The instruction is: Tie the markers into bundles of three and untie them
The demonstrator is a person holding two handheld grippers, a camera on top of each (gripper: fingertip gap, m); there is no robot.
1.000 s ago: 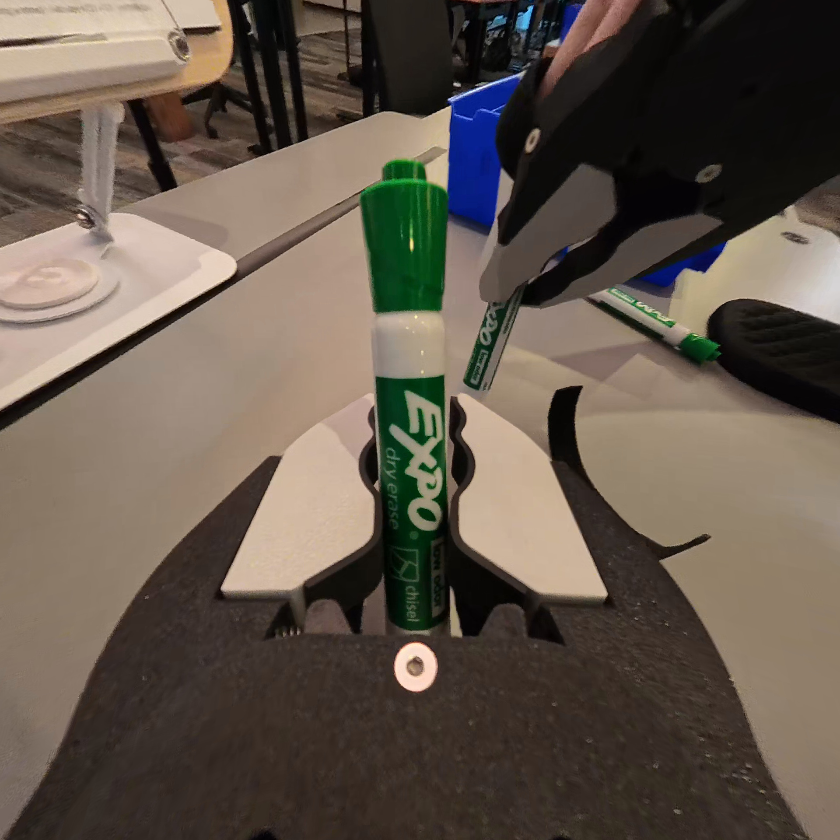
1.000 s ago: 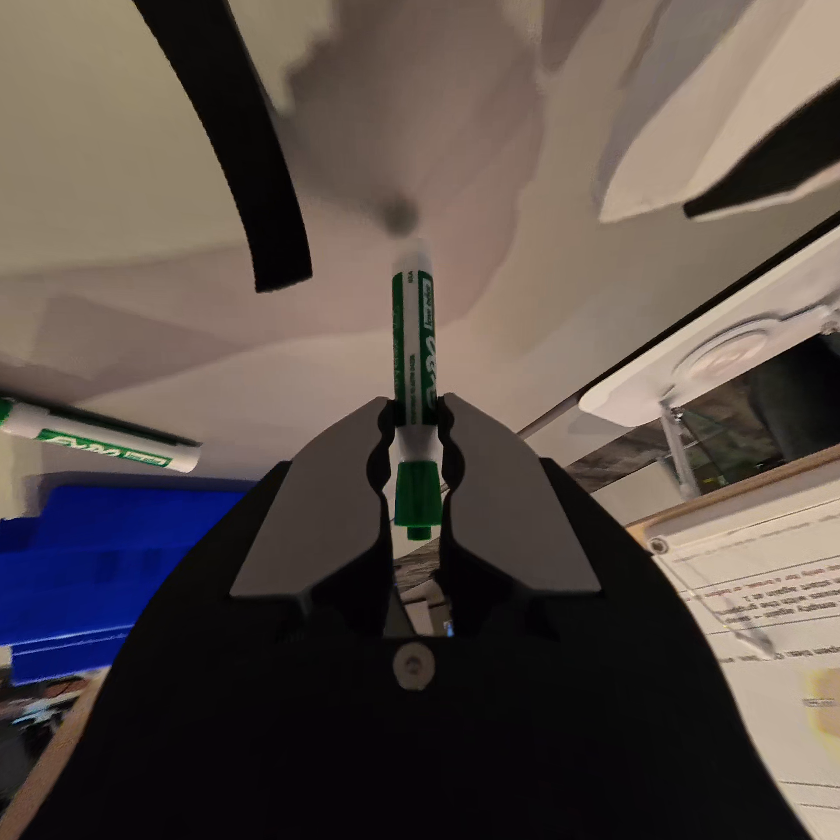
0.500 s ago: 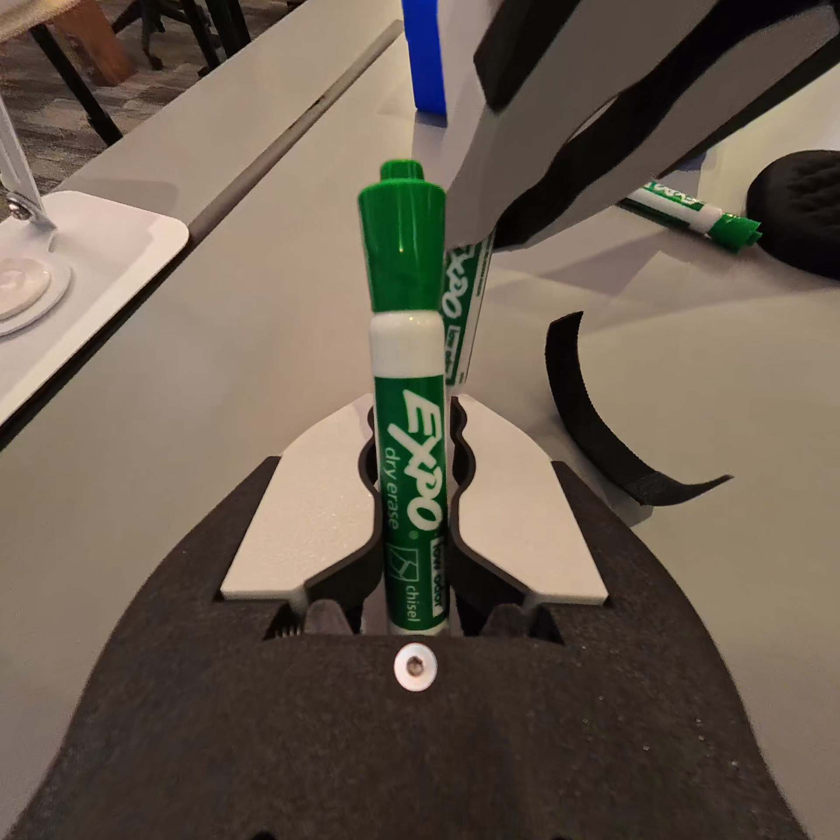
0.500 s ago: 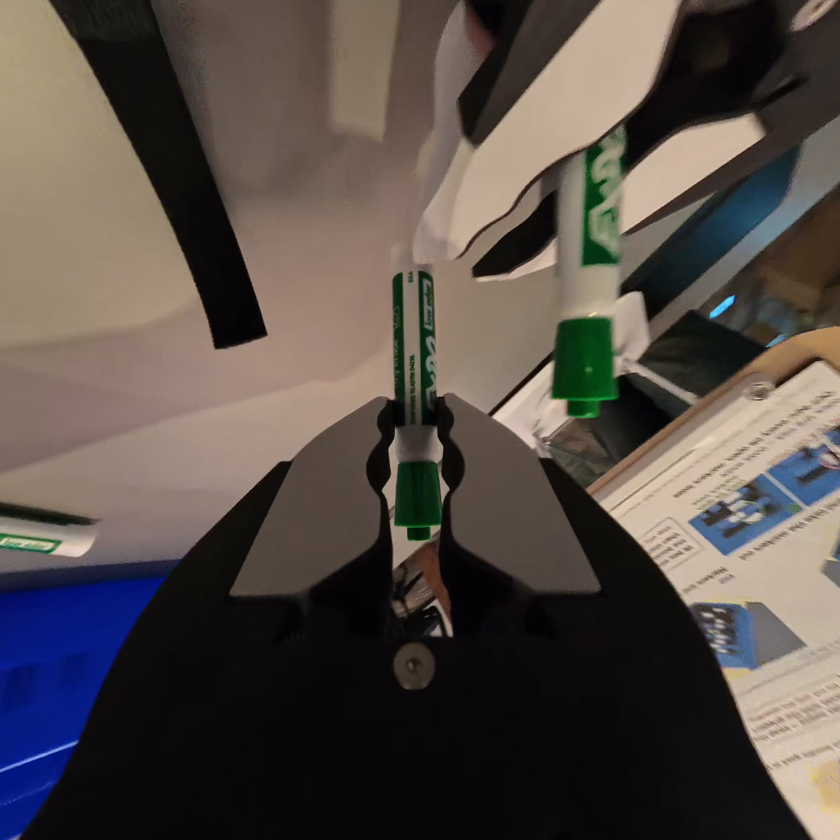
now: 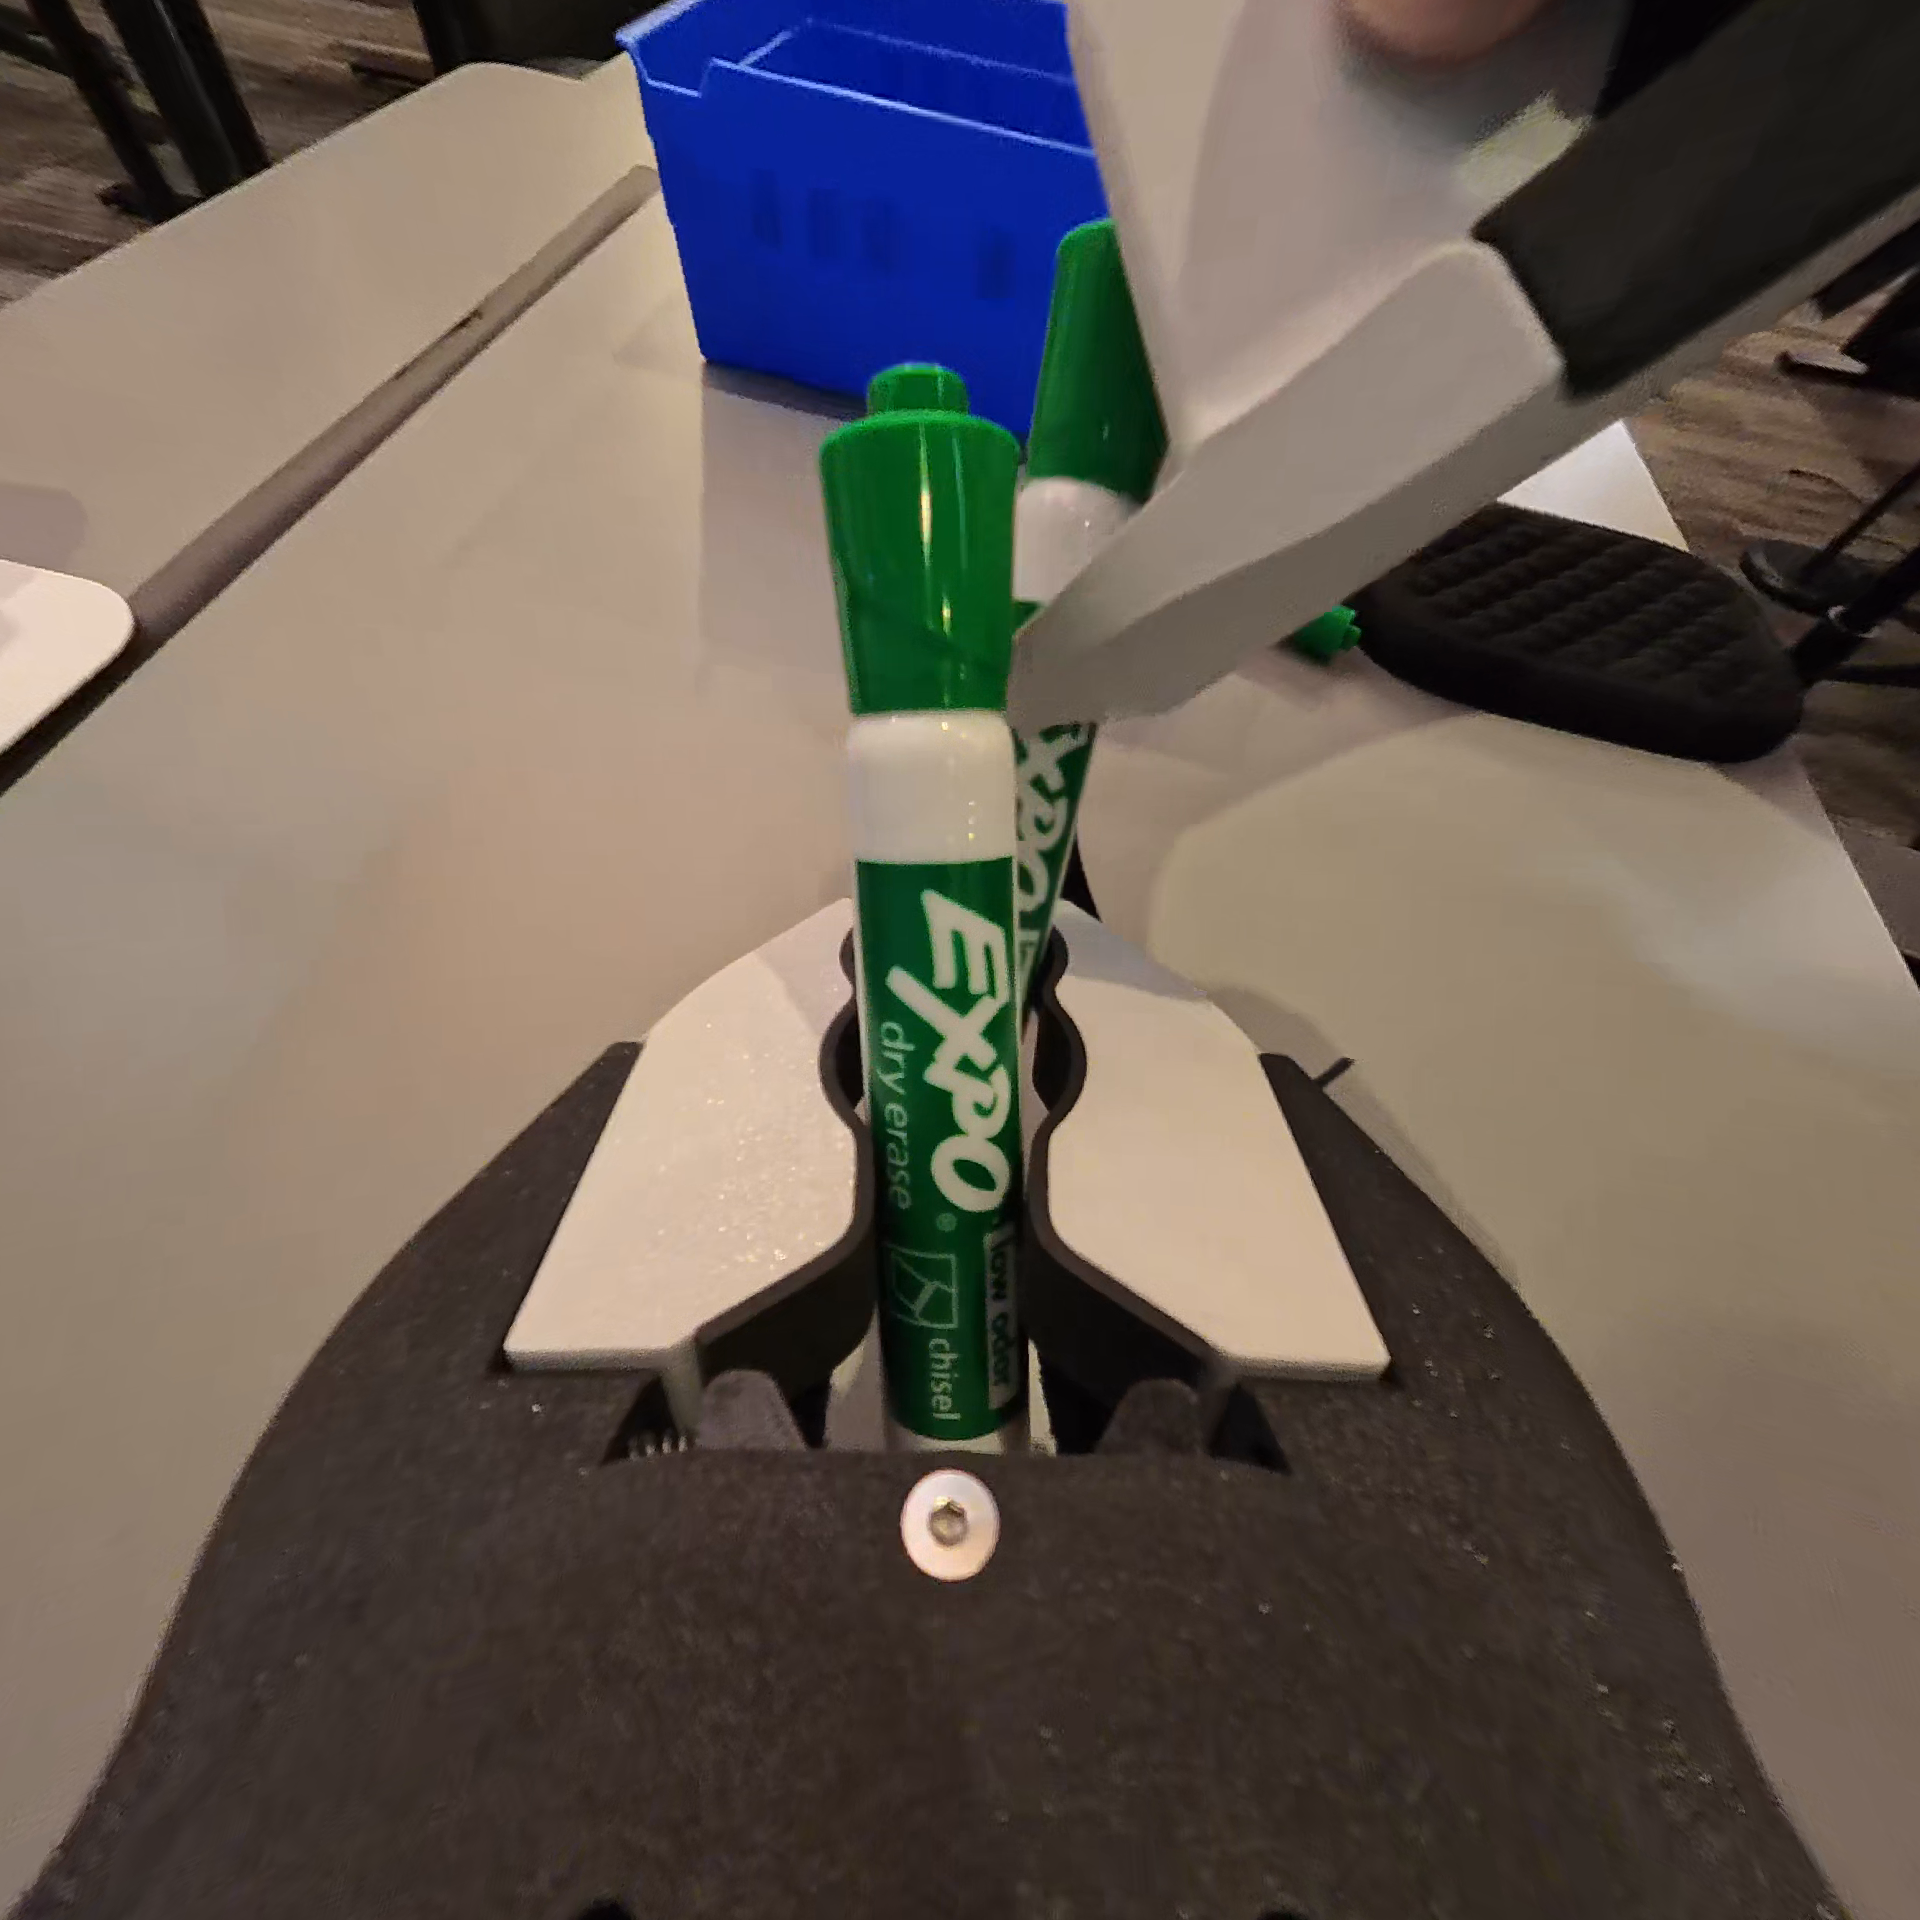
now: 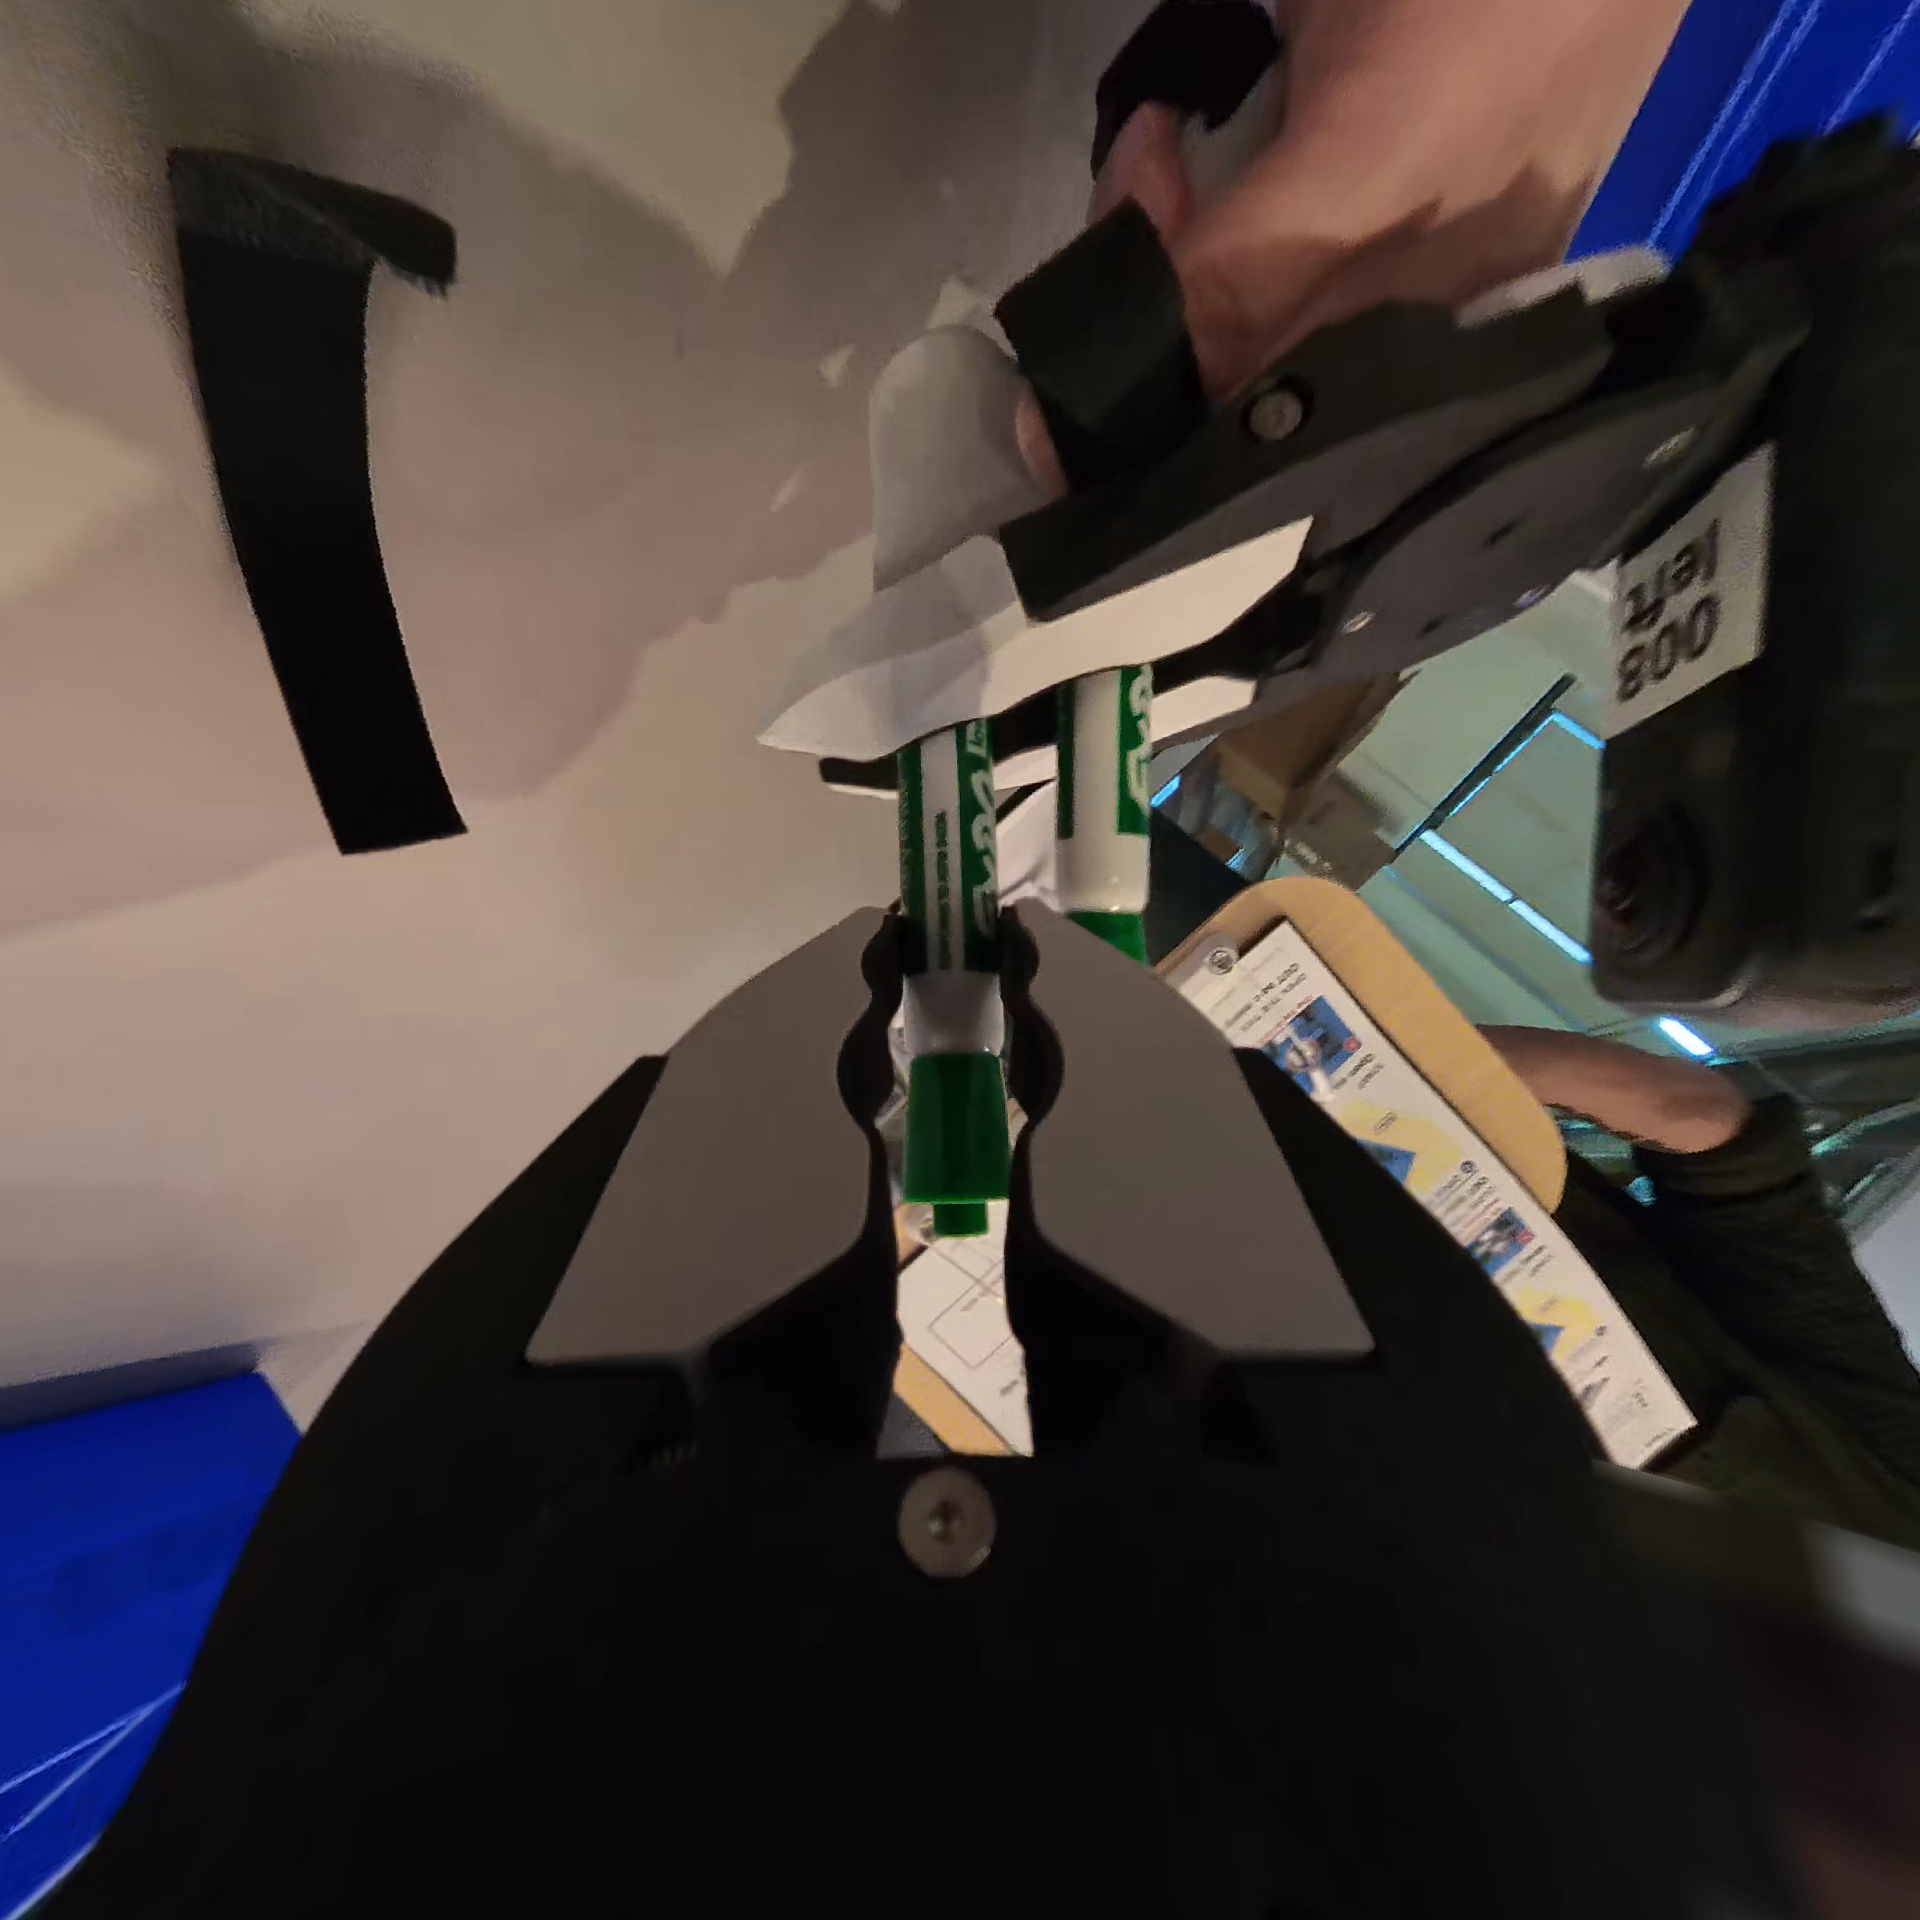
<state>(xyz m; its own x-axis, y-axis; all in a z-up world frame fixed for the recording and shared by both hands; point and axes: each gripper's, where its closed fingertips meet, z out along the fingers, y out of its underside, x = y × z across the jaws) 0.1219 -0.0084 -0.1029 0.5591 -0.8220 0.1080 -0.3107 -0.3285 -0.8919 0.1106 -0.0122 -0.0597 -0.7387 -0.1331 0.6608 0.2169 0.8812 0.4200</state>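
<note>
The left claw (image 5: 948, 997) is pinched on a green marker (image 5: 935, 831), which stands up between its two pale fingers with the cap pointing away from the camera. In the right wrist view a bare hand (image 6: 1340, 197) wraps the left tool's handle from above, and that tool tilts down toward the grey table (image 5: 416, 727).

The right claw (image 6: 951, 940) is pinched on a second green marker (image 6: 948, 831), gripping it at the white collar just past the cap, so the cap sits back between the fingers and the barrel runs forward. In the left wrist view the right claw comes in from the upper right, and its marker (image 5: 1081, 457) lies just beside the first one, slightly tilted; whether the two touch cannot be told.

The right claw's finger (image 5: 1247, 540) covers the middle of its marker. A third marker's green cap (image 5: 1325, 632) peeks out behind that finger; the rest is hidden. A black strap (image 6: 301, 499) lies on the table to the left of the right claw. A blue bin (image 5: 862, 197) stands beyond the left claw. The right claw's upper part is blurred.
</note>
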